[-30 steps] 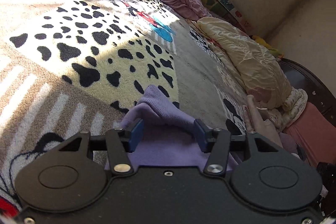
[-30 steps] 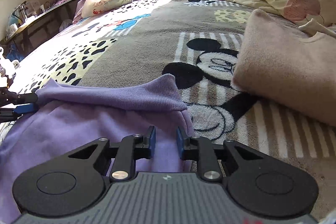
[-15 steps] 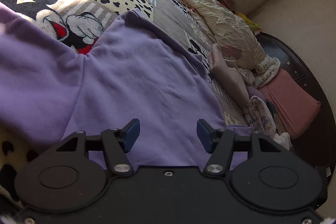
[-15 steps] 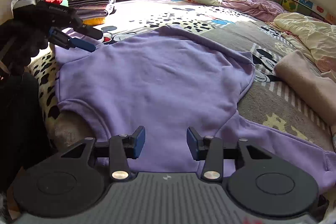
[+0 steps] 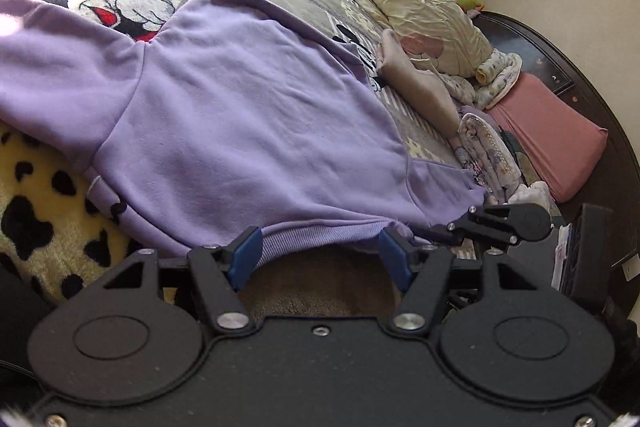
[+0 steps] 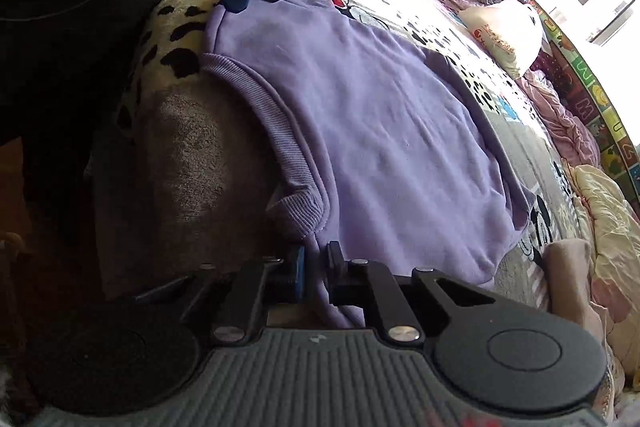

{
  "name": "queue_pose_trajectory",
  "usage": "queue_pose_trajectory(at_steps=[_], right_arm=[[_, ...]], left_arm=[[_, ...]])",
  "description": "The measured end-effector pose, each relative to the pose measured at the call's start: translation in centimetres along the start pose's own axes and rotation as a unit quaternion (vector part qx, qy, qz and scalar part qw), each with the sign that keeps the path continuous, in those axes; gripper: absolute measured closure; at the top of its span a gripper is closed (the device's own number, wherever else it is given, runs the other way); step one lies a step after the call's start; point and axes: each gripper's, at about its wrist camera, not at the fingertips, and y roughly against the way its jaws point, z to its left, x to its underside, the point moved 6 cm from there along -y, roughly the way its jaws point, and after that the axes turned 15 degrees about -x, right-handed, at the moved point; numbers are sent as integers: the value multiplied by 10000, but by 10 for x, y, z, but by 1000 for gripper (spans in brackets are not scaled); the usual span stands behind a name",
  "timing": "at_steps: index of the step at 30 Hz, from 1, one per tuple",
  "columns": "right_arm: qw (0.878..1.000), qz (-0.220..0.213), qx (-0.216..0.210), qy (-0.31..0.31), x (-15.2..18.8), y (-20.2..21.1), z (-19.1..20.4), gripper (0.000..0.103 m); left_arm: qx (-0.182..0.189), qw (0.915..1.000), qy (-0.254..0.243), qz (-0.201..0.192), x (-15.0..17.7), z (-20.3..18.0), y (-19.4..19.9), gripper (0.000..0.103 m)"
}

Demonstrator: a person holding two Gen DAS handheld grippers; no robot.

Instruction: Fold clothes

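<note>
Two grippers at the hem of a purple sweatshirt (image 5: 248,115), which lies spread flat on the cartoon-print blanket (image 5: 48,203) near the bed's edge.

Your right gripper (image 6: 316,267) has its jaws closed to a narrow gap with a hem corner between them, likely to anchor that end. Your left gripper (image 5: 320,255) is spread wide and holds nothing, poised at the ribbed hem (image 5: 320,235), probably to take a second grip so the hem can be lifted evenly.

Sweatshirt (image 5: 248,115) lies flat on blanket (image 5: 36,211) (hem nearest); folded garment (image 5: 416,83) seemingly right.
</note>
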Motion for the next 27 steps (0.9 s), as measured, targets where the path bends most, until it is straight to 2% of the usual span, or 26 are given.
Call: queue_pose_trajectory(at_steps=[7,14,18,20,23,27], right_arm=[[9959,-553,-105,-713,-30,44,-79,93],[9952,-618,-258,-709,-44,55,-101,93],[9968,-591,-318,-441,-42,61,-81,92],[9963,-637,-479,-329,-33,62,-58,92],[9983,-185,-556,41,0,39,-12,92],[9964,410,-711,191,39,-1,33,93]], left_arm=[[70,9997,-176,137,9,-14,-12,39],[246,9980,-461,347,26,-38,-37,39],[183,9978,-442,466,33,-33,-46,39],[-68,9981,-299,540,35,-19,-48,39],[-239,9983,52,538,31,-1,-44,39],[-444,9958,660,447,27,25,-32,39]])
